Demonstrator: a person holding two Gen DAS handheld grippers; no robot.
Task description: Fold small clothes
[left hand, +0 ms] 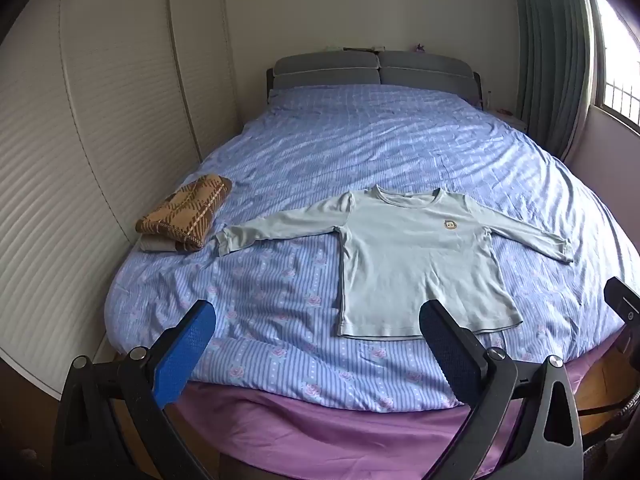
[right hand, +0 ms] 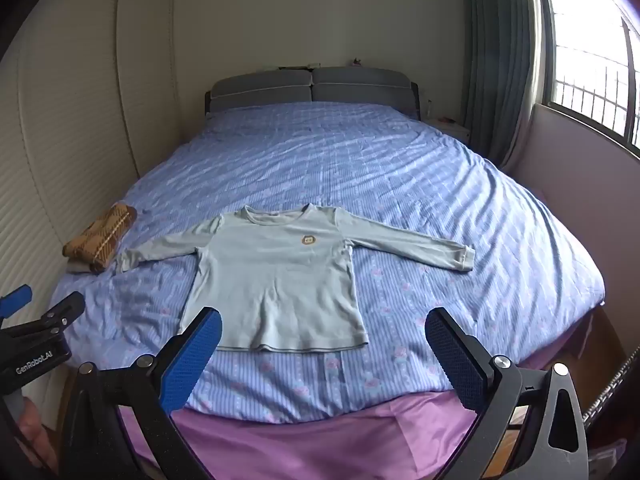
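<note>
Right now a pale blue long-sleeved shirt (left hand: 416, 256) lies flat, front up, on the near half of a bed (left hand: 360, 140) covered with a blue striped floral quilt (left hand: 280, 292). Both sleeves are spread out to the sides, the neckline points toward the far headboard (left hand: 372, 70), and the hem is nearest the foot of the bed. A small brown badge (left hand: 450, 225) sits on the chest.

To the left of the shirt, close to the tip of the left sleeve, a folded brown plaid garment (left hand: 184, 210) rests on top of something grey and folded, near the left edge of the quilt beside the white ribbed wardrobe doors (left hand: 80, 140).

The left gripper (left hand: 316, 320) hangs above the foot of the bed with its blue-padded fingers (left hand: 184, 356) spread wide apart and nothing between them; its right finger overlaps the shirt's hem in the left wrist view, though I cannot tell whether it touches. The right gripper (right hand: 324, 328) is also held above the foot of the bed, fingers wide apart and empty, framing the right part of the hem.

A purple sheet (left hand: 320, 432) shows below the quilt at the near edge. A green curtain (right hand: 496, 60) and a barred window (right hand: 592, 52) stand at the far right.
</note>
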